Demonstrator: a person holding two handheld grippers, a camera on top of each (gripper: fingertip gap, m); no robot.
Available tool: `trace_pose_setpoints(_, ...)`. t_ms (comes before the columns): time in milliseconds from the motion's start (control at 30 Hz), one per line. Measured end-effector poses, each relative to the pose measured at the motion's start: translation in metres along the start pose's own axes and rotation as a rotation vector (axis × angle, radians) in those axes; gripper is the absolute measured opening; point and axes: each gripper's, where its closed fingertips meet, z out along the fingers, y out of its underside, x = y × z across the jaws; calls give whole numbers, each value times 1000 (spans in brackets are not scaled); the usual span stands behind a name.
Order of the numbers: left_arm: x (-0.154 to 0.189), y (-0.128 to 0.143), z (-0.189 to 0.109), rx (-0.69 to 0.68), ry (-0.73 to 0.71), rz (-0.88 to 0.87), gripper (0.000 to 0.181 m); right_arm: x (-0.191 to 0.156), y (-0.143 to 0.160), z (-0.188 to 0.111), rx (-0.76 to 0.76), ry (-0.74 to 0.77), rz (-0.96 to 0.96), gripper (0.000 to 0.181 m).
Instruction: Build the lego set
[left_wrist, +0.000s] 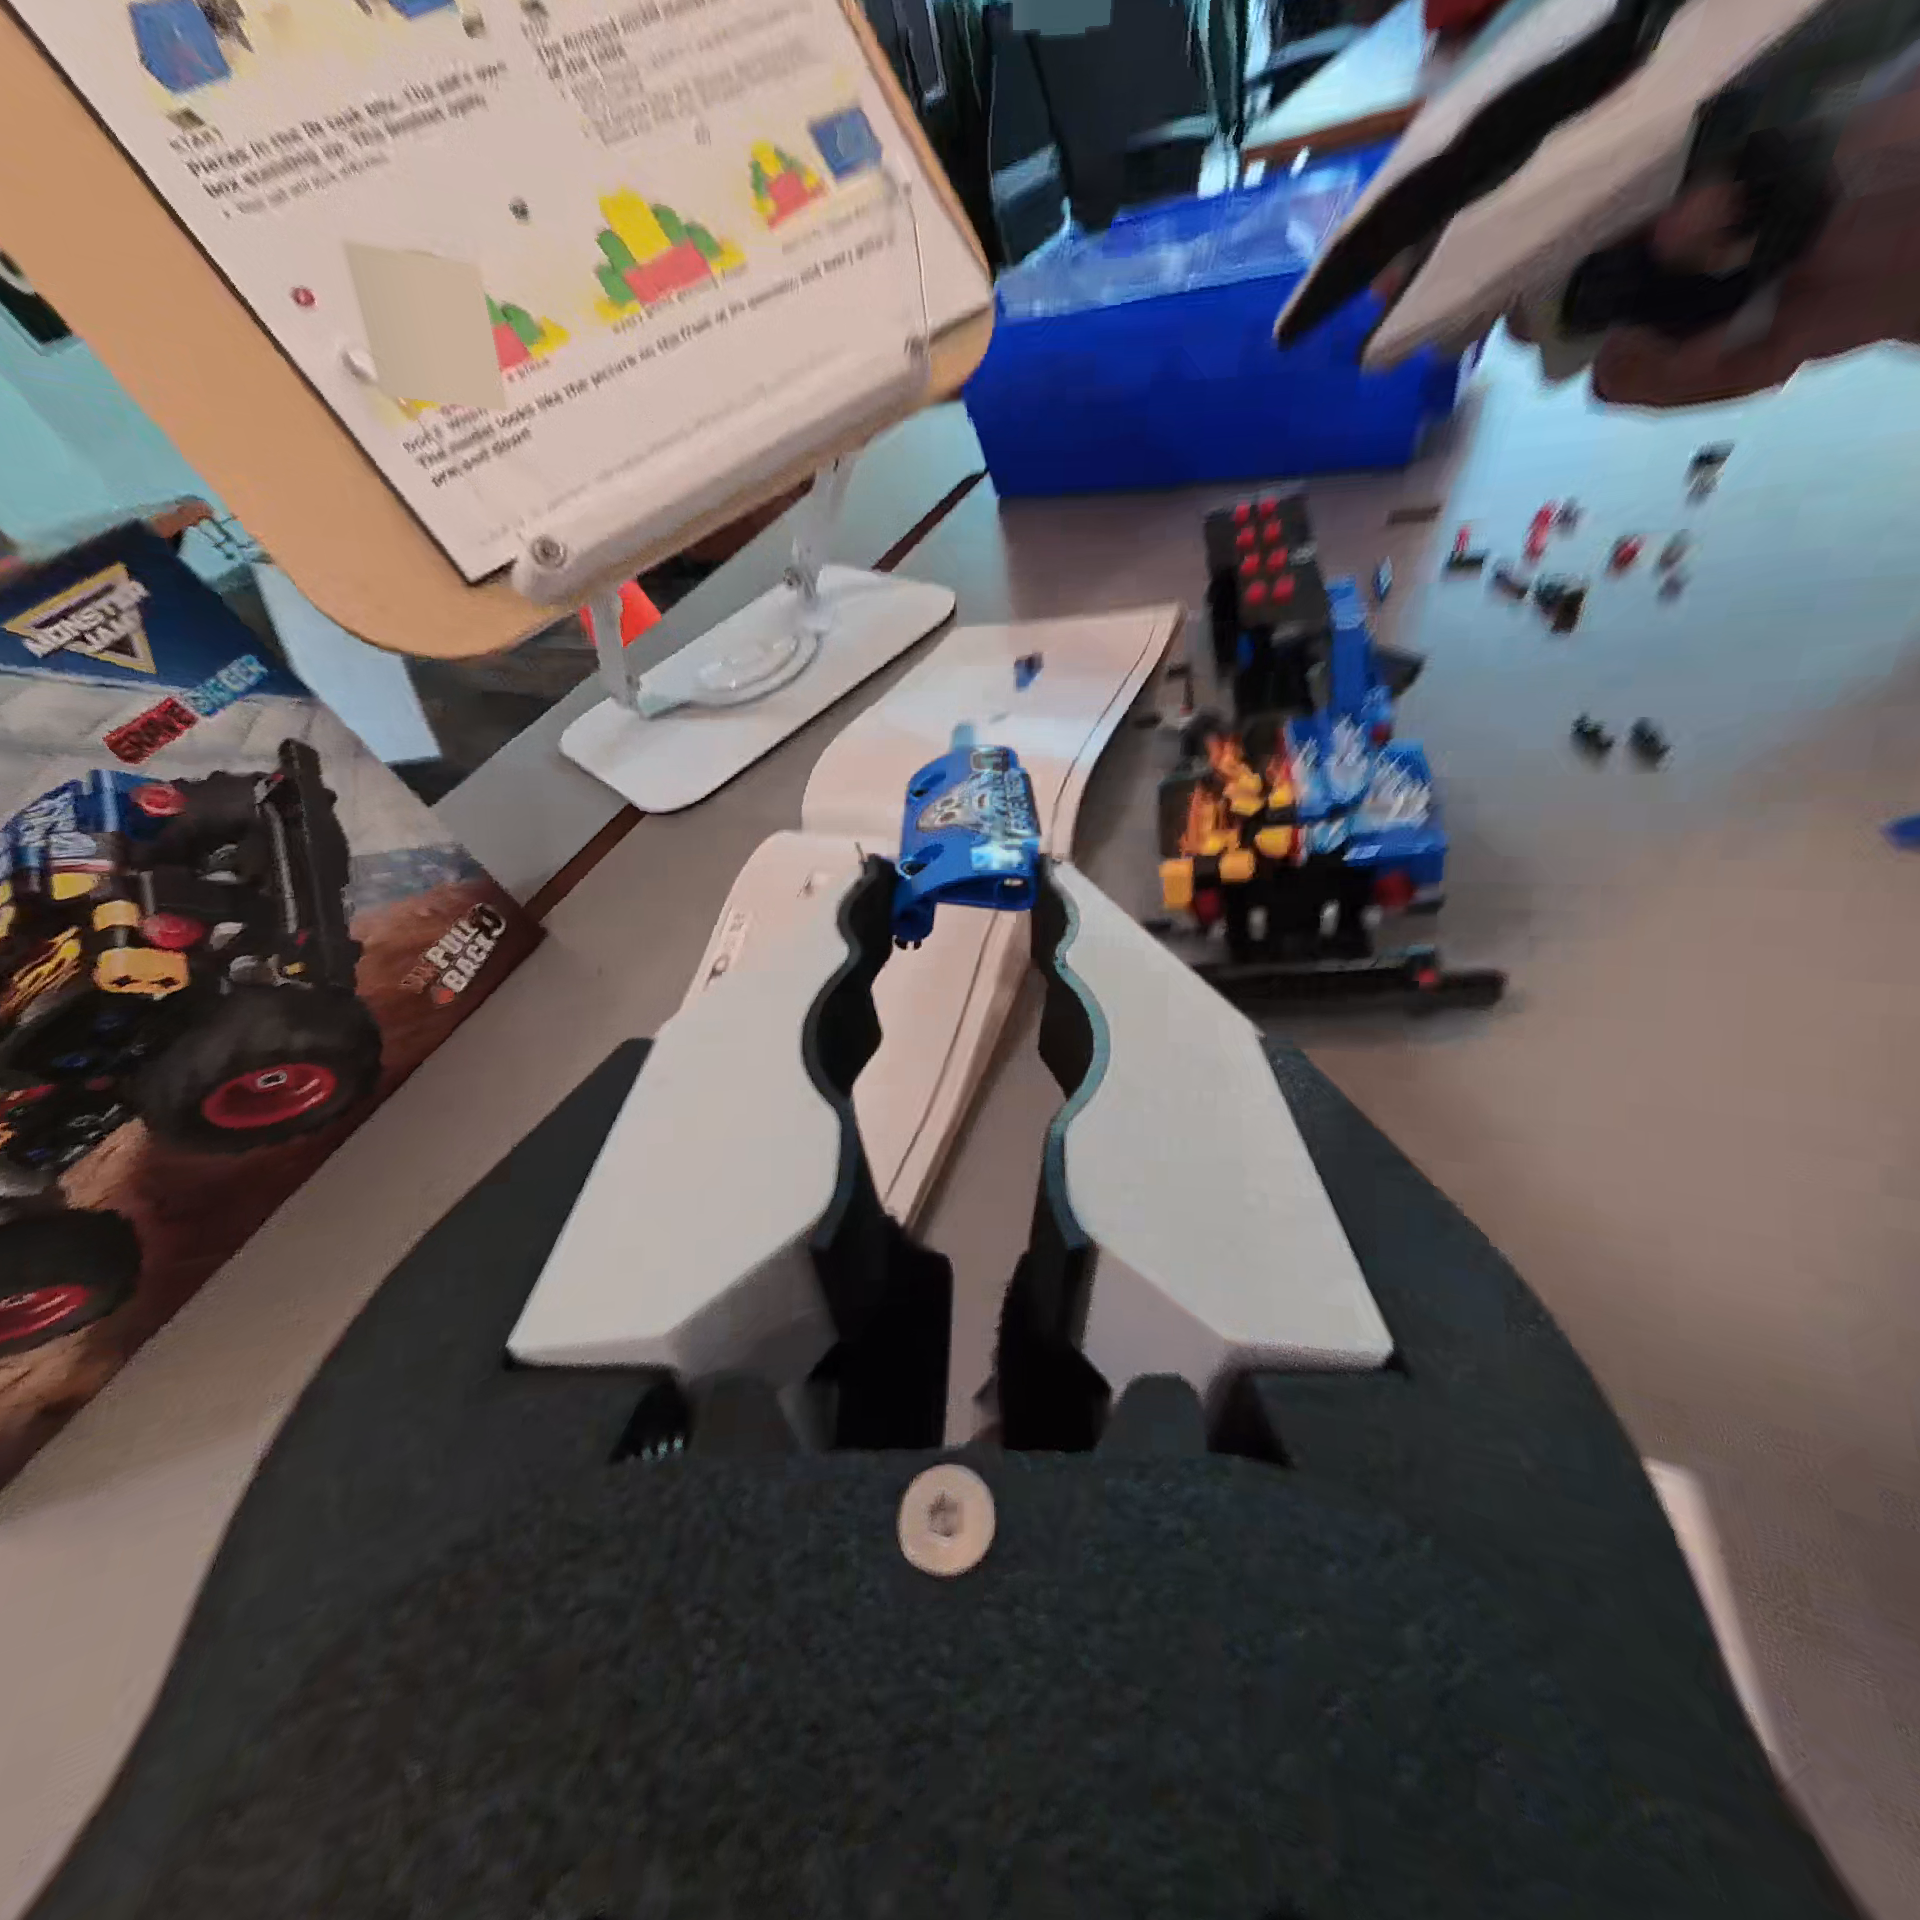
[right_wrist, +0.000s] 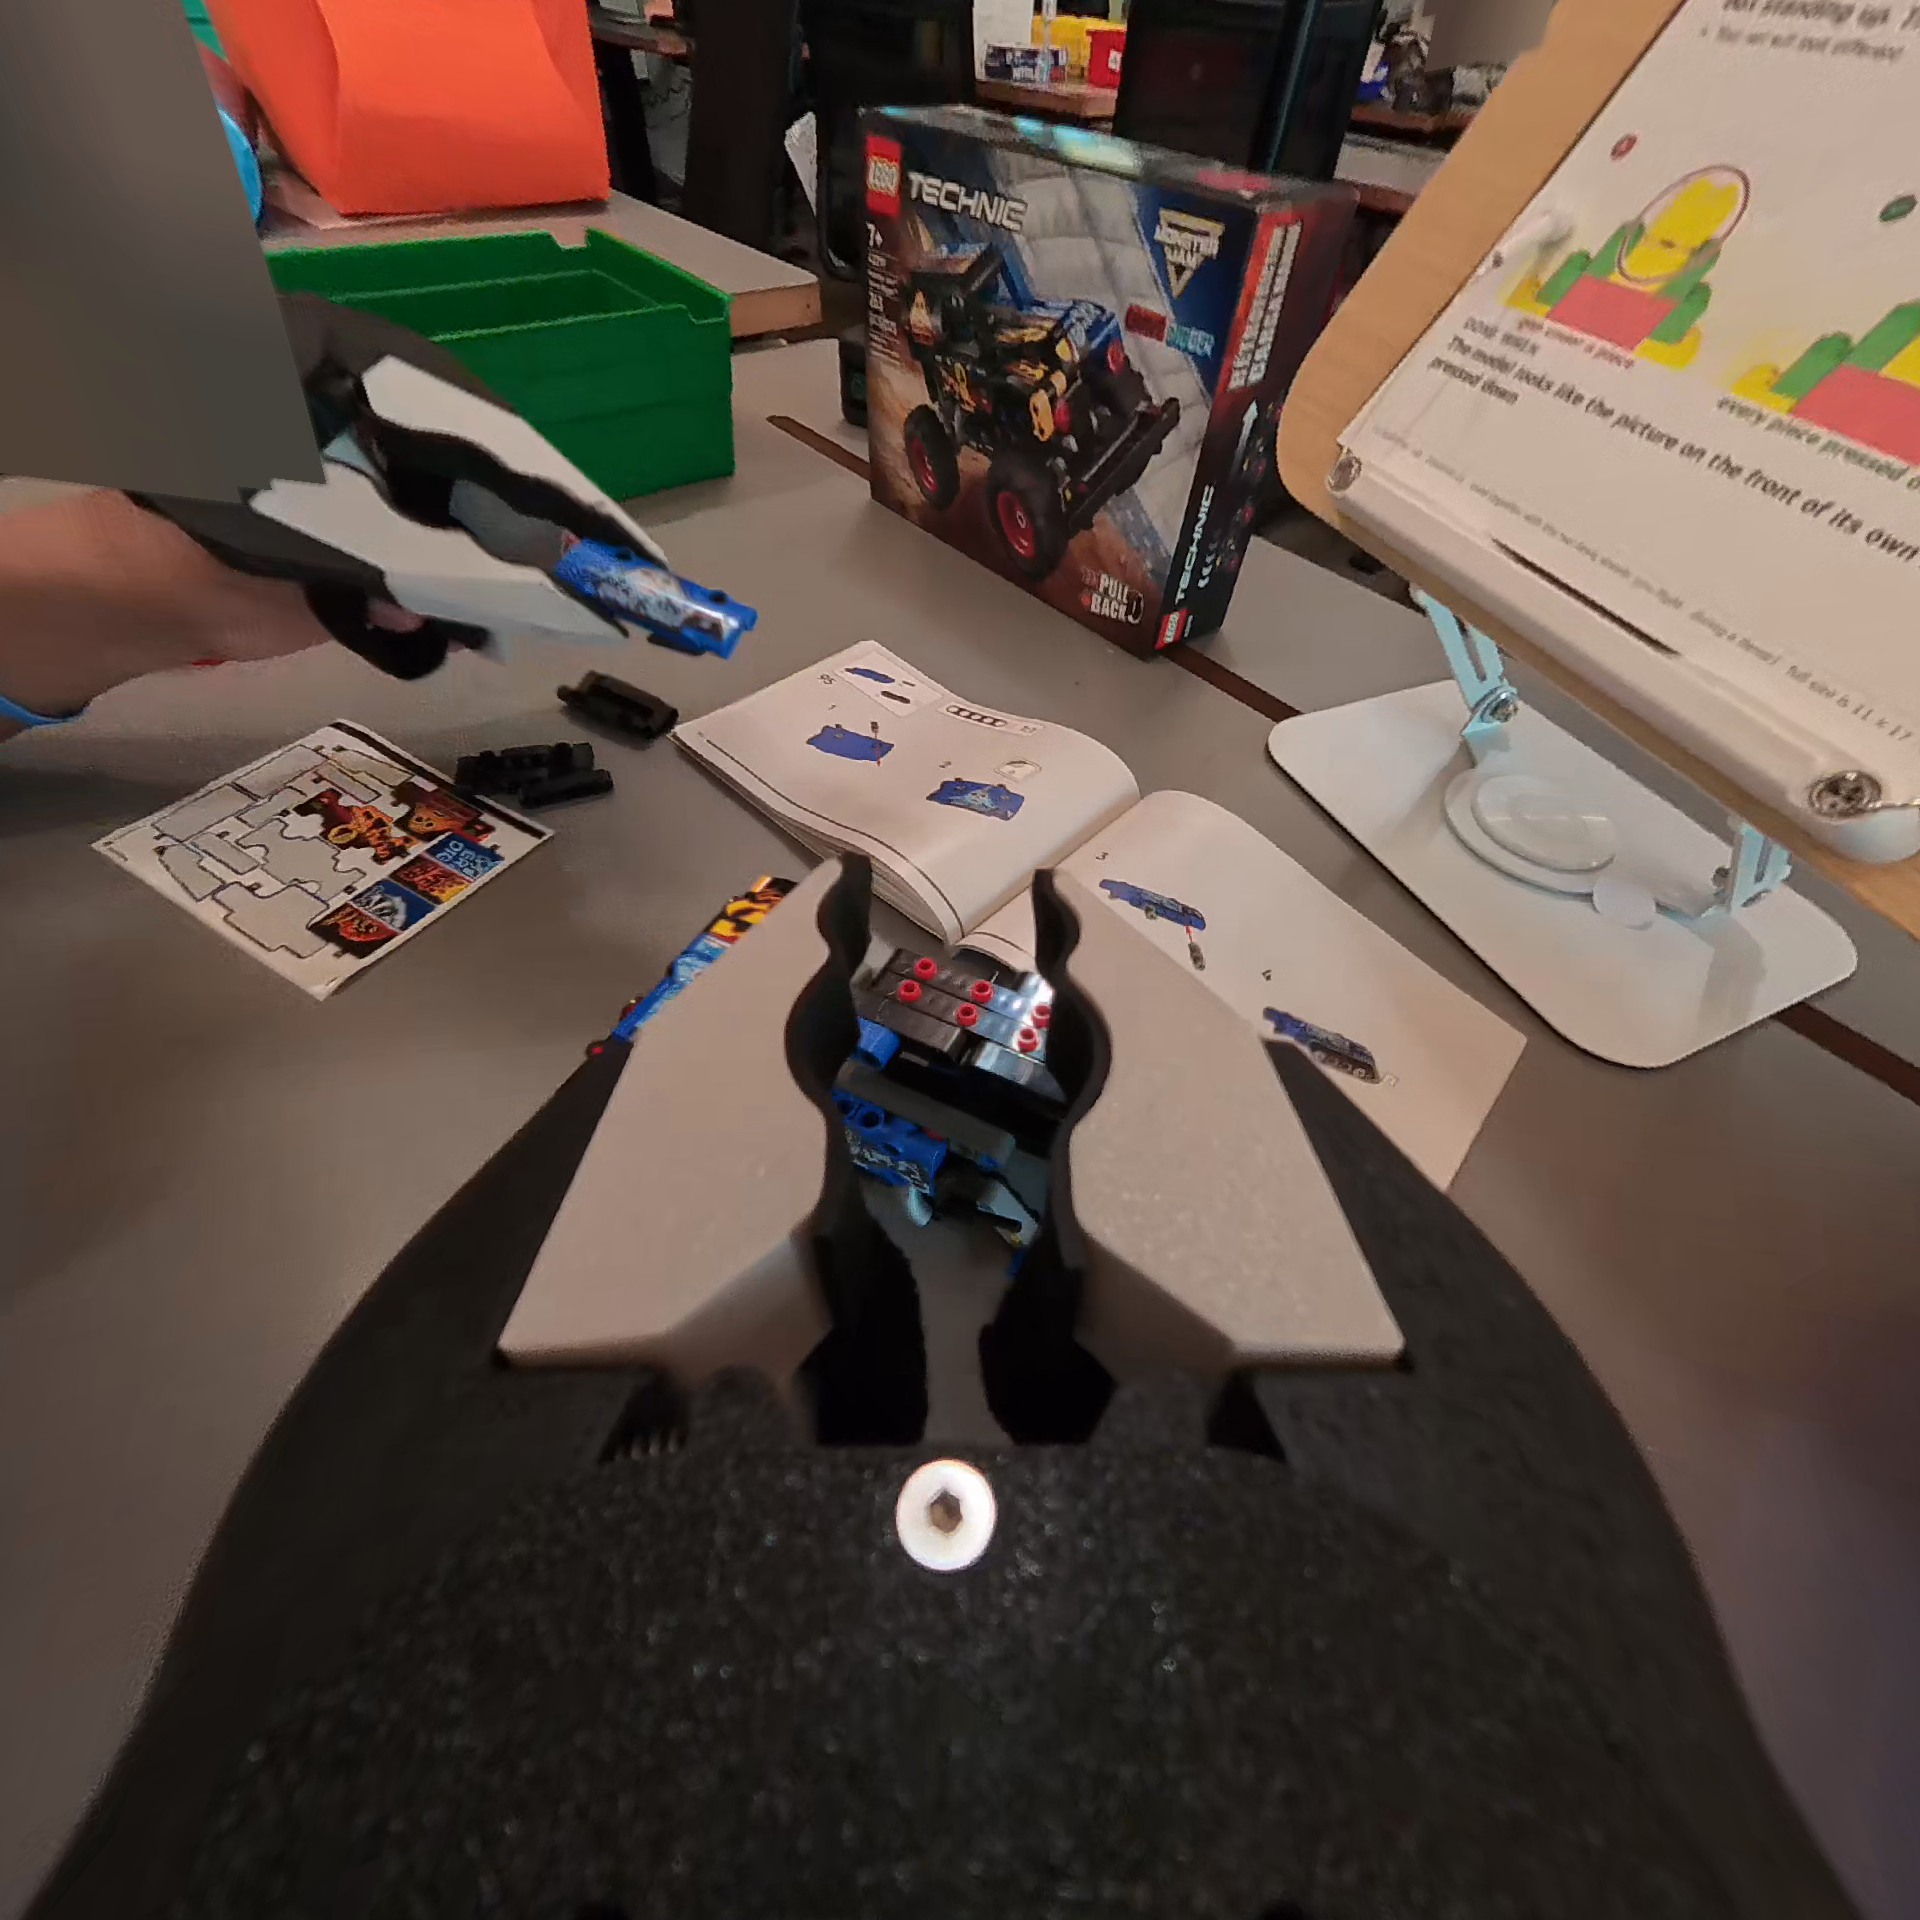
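Note:
My left gripper (left_wrist: 961, 883) is shut on a blue stickered panel piece (left_wrist: 966, 831), held at the fingertips above the open instruction booklet (left_wrist: 1049, 686). The half-built truck model (left_wrist: 1309, 821), blue and black with flame stickers and red pins, sits on the table to its right. In the right wrist view my right gripper (right_wrist: 948, 894) is open and empty, hovering just above the truck model (right_wrist: 935, 1049). The left gripper (right_wrist: 582, 582) with the blue panel (right_wrist: 655, 601) shows at the left there. The right gripper (left_wrist: 1507, 218) is blurred at the top right of the left wrist view.
The set's box (right_wrist: 1070, 364) stands behind the booklet (right_wrist: 935, 800). A sticker sheet (right_wrist: 322, 852) and loose black pieces (right_wrist: 540, 774) lie at the left. A green bin (right_wrist: 540, 332), a blue bin (left_wrist: 1195, 364), small loose parts (left_wrist: 1558, 582) and a tilted instruction board on a white stand (right_wrist: 1558, 862) surround the work area. The tips of one gripper are about 20 cm away from the tips of the other.

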Motion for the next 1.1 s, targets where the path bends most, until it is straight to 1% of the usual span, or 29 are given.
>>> trace_pose_setpoints(33,3,-12,-4,28,22,-54,24,-2,-4,-2,13,-4,-15,30)
trace_pose_setpoints(133,25,-45,-14,74,117,-236,24,-12,-12,-12,38,-45,-12,31)
trace_pose_setpoints(233,63,-64,-22,67,225,-421,24,-30,-9,-28,21,-86,43,35)
trace_pose_setpoints(300,91,-68,-25,67,285,-573,25,-48,-2,-39,21,-108,70,36)
trace_pose_setpoints(367,120,-69,-26,78,368,-742,24,-73,9,-47,21,-139,83,36)
trace_pose_setpoints(467,155,-61,-22,65,457,-896,25,-114,26,-53,10,-185,49,36)
trace_pose_setpoints(500,163,-57,-20,59,470,-919,24,-127,31,-54,10,-207,26,36)
trace_pose_setpoints(567,181,-53,-19,37,514,-937,24,-142,43,-55,-2,-203,-38,36)
trace_pose_setpoints(667,206,-46,-16,-8,533,-883,24,-159,58,-53,-49,-213,-167,37)
trace_pose_setpoints(733,217,-43,-15,-34,548,-863,24,-165,63,-51,-60,-194,-229,37)
trace_pose_setpoints(900,228,-39,-19,-63,624,-909,24,-169,63,-53,-40,-158,-325,26)
trace_pose_setpoints(967,233,-38,-21,-73,682,-936,24,-171,59,-56,-14,-173,-323,20)
trace_pose_setpoints(1000,235,-38,-21,-70,703,-943,24,-178,61,-57,-15,-214,-333,16)
trace_pose_setpoints(1100,233,-38,-20,-66,720,-923,23,-177,63,-57,-16,-193,-391,12)
